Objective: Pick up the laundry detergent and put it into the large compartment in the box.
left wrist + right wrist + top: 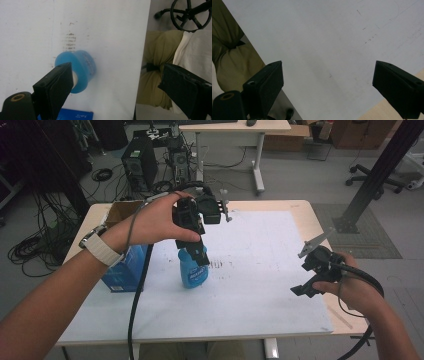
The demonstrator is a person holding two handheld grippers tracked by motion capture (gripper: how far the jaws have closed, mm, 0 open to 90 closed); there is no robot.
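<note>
Standing upright, blue bottle sits directly beneath left hand-held gripper — jaws wide, nothing gripped.

1. The bottle is translucent blue with a blue-and-white label.
2. The box is blue; the carton behind is brown.
3. The sheet is white, smudged with dark marks.
4. Both grippers are black.
5. The watch strap is white.
</note>
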